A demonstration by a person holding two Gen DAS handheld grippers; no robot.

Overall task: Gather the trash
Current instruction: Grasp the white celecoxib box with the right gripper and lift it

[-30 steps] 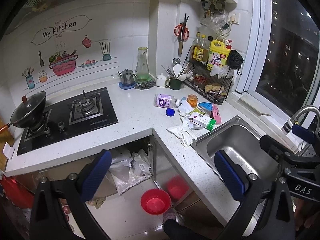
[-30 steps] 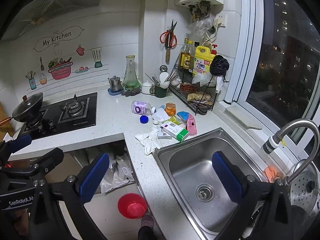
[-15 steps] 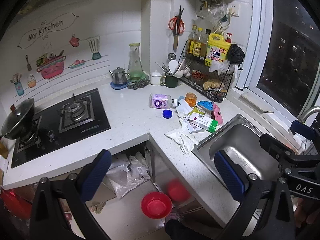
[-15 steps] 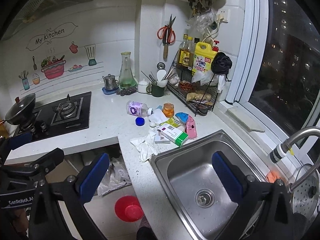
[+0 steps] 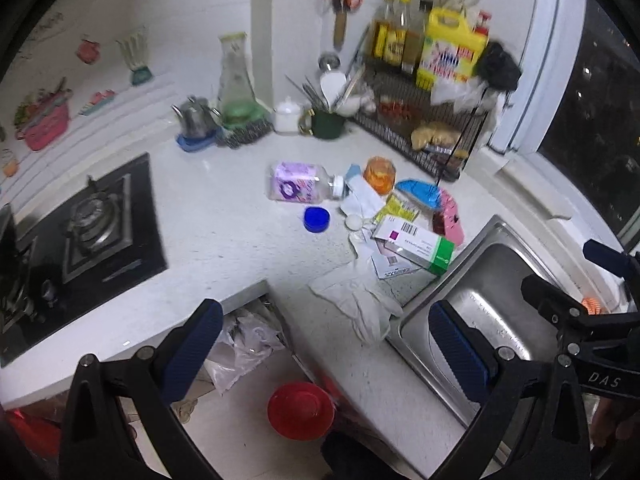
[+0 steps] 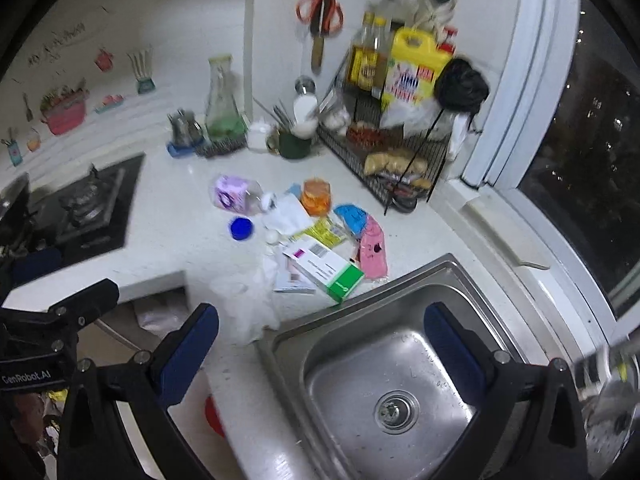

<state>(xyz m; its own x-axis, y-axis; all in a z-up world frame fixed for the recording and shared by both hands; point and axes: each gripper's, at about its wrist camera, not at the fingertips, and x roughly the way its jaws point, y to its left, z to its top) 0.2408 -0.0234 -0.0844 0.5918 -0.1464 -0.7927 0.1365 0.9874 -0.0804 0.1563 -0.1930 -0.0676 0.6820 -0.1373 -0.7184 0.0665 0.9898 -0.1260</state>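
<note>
Both cameras have closed in on the trash pile since the earlier frames; it now fills more of each view, with some motion blur. Left wrist view: left hand-held gripper (image 5: pixel 320 334) spread wide, nothing between the blue pads (image 5: pixel 192 348), hovering over the surface (image 5: pixel 224 240) edge. Trash sits on the white surface between the gas hob (image 5: pixel 92 232) and the sink (image 5: pixel 492 292): purple-label bottle (image 5: pixel 298 187) on its side, blue cap (image 5: pixel 317 219) just beside it, orange cup (image 5: pixel 379 174), blue wrapper (image 5: pixel 420 192), pink packet (image 5: pixel 450 220), green-and-white medicine box (image 5: pixel 416 245) lying on papers, white glove (image 5: pixel 356 300) nearest the gripper at the sink corner. Red bowl (image 5: pixel 301 410) on the floor below. Right hand-held gripper (image 5: pixel 592 308) partly visible at the right edge. Right wrist view: right hand-held gripper (image 6: pixel 322 338) also spread, empty, hovering over the sink (image 6: pixel 360 292). Same pile ahead and left: bottle (image 6: pixel 236 194), blue cap (image 6: pixel 241 228), orange cup (image 6: pixel 316 196), medicine box (image 6: pixel 326 270), pink packet (image 6: pixel 372 246), glove (image 6: pixel 244 304), blurred. Wire rack (image 6: pixel 396 160) behind the pile by the window.
</note>
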